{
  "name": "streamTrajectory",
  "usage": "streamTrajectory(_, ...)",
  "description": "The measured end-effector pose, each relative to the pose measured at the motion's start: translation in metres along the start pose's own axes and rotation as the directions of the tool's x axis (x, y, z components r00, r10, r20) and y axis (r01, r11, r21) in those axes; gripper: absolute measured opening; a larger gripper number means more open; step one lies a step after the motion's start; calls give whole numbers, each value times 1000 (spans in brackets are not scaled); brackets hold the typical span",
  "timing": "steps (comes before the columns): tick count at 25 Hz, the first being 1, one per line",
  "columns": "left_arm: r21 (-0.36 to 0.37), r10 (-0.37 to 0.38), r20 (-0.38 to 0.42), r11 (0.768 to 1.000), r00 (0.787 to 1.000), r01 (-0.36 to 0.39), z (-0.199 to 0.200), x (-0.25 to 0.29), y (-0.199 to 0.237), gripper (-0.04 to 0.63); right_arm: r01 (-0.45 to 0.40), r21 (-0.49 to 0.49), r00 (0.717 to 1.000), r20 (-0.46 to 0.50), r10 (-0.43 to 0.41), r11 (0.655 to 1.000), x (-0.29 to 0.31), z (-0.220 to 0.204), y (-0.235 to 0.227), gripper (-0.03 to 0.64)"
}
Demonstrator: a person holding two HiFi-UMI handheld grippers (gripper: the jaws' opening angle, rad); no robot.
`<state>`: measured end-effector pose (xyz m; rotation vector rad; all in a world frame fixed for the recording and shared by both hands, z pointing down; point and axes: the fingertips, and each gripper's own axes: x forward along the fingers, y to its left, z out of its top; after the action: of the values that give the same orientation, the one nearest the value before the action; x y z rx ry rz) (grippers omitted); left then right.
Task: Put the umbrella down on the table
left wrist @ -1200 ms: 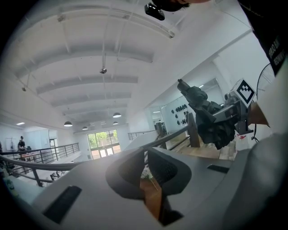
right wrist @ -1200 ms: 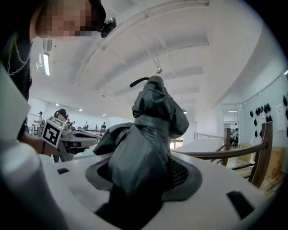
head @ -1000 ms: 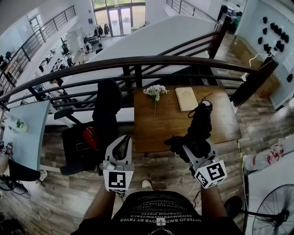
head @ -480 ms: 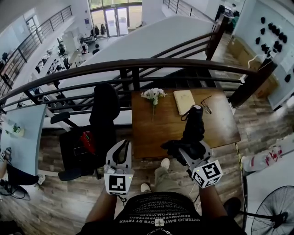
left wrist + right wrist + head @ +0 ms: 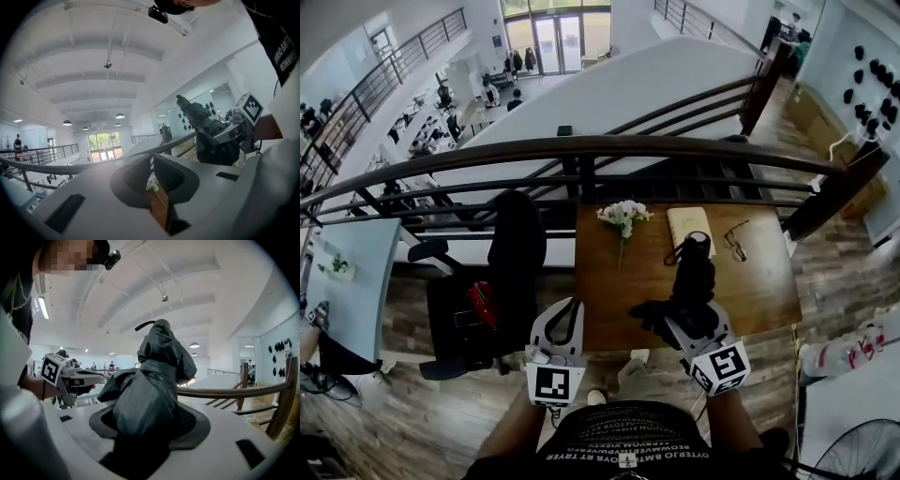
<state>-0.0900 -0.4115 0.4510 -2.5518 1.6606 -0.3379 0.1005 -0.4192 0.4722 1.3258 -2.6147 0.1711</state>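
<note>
A folded dark grey umbrella (image 5: 694, 277) is clamped in my right gripper (image 5: 689, 317). It points away from me over the near edge of the wooden table (image 5: 759, 291), with its strapped end (image 5: 697, 242) towards the notebook. In the right gripper view the umbrella (image 5: 157, 376) fills the jaws of the right gripper (image 5: 147, 420) and hides what lies ahead. My left gripper (image 5: 567, 319) hangs at the table's near left corner. Its jaws are drawn together to a slit with nothing between them. Through that slit in the left gripper (image 5: 152, 180) I see the flowers.
On the table lie a bunch of white flowers (image 5: 623, 217), a pale notebook (image 5: 689, 225) and a pair of glasses (image 5: 736, 242). A dark railing (image 5: 581, 150) runs behind the table, over a drop to a lower floor. A black chair (image 5: 516, 253) stands to the left.
Both grippers have come forward and a little lower towards the table's near edge. The umbrella is still held in the right one. The left gripper's jaws look the same.
</note>
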Motion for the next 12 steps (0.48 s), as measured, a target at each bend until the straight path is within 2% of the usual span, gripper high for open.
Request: streamTrajectory(12, -31, -12, -20, 999, 1000, 11, -12, 92, -4, 44, -57, 88, 987, -143, 70, 994, 74, -68, -58, 270)
